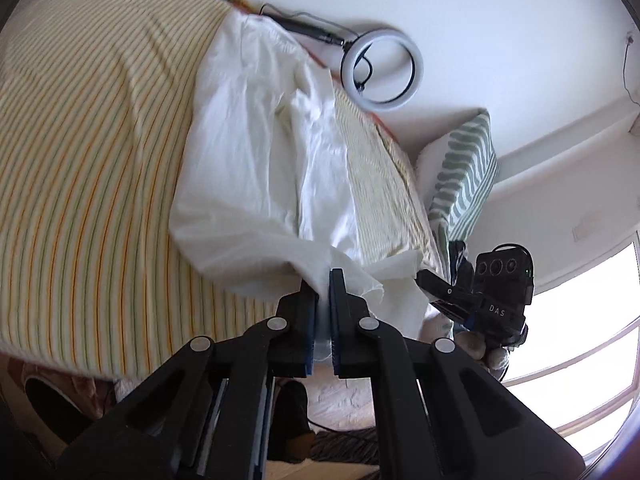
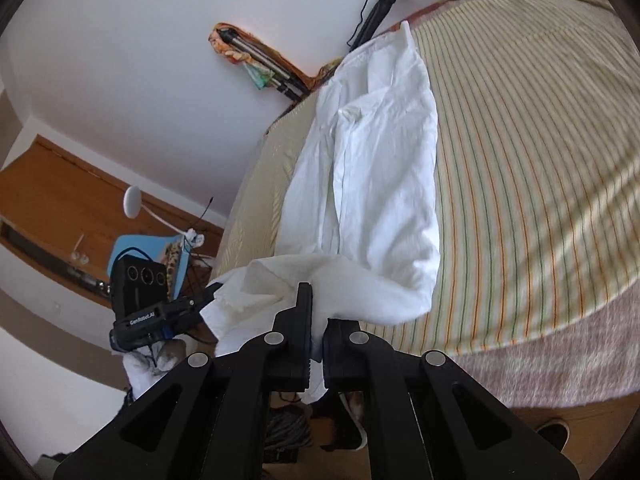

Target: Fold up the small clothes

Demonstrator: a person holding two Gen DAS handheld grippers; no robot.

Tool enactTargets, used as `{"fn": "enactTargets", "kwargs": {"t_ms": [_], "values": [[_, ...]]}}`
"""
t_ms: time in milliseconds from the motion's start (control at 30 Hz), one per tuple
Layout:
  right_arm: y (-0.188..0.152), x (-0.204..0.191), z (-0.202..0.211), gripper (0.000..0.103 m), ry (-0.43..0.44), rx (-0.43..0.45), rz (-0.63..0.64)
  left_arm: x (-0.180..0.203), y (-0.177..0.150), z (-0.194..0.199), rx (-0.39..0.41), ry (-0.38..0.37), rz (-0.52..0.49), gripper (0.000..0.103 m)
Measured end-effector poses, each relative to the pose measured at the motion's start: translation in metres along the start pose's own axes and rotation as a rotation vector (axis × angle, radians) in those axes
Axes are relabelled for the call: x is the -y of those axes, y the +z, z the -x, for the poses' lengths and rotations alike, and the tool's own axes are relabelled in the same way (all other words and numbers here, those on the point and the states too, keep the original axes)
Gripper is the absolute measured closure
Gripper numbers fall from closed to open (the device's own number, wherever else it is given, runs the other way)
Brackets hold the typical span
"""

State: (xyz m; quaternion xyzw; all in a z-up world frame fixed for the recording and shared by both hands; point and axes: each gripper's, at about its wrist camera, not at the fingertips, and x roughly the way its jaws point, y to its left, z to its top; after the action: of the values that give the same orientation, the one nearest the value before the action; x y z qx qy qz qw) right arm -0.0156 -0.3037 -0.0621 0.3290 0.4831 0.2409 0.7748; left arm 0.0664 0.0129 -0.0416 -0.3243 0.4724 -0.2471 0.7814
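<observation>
A white garment lies stretched along the edge of a bed with a striped cover. My left gripper is shut on the garment's near end, cloth pinched between its jaws. In the right wrist view the same garment lies on the striped cover, and my right gripper is shut on its near end. Each gripper shows in the other's view: the right one beside the cloth, the left one at the cloth's other corner.
A ring light on a stand leans at the bed's far edge. A green striped pillow stands by the wall. A window is at right. A tripod, a blue chair and wooden furniture stand beside the bed.
</observation>
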Motion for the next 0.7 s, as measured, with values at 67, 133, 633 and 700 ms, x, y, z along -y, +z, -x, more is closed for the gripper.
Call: {"fn": "enactTargets", "kwargs": {"t_ms": [67,133,633,700], "values": [[0.014,0.001,-0.006,0.100,-0.017,0.018,0.007,0.002,0.017,-0.003,0.018,0.009,0.008,0.099],[0.029,0.005,-0.010,0.100,-0.046,0.035,0.026,-0.001,0.034,-0.006,0.035,0.021,0.016,0.099],[0.093,0.023,-0.079,0.097,-0.108,0.050,-0.029,-0.052,0.095,-0.046,0.049,0.127,0.108,0.099],[0.096,0.023,-0.083,0.096,-0.110,0.051,-0.023,-0.055,0.098,-0.050,0.052,0.138,0.109,0.099]]}}
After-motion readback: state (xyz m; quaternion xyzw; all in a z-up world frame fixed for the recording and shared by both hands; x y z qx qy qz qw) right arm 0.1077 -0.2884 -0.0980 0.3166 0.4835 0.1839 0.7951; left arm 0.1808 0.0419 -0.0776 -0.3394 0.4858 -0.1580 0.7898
